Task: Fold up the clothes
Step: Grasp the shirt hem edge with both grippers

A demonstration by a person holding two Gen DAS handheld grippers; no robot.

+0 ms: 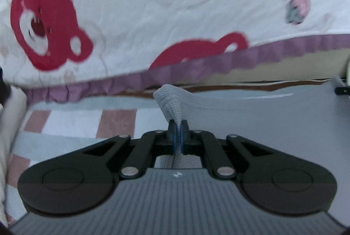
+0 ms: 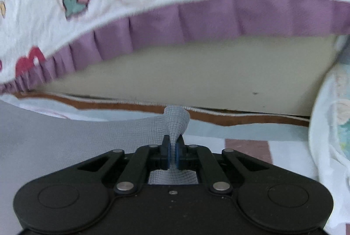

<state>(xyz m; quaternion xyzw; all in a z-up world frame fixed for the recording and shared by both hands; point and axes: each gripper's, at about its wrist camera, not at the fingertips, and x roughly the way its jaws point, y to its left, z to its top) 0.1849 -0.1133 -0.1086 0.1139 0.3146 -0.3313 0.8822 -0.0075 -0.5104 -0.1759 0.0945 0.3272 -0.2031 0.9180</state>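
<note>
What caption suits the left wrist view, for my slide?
Left hand-held gripper pinching grey knit garment above checked sheet.

My left gripper (image 1: 178, 134) hides the grey knit garment (image 1: 251, 121) corner pinched in it | garment runs off frame right, extent unknown | my right gripper (image 2: 172, 155) covers its pinch likewise | bear-print quilt (image 1: 135, 16) blurred, cropped at top | dark object at left edge (image 1: 3, 86) unidentifiable.

No text or label can be read.
</note>
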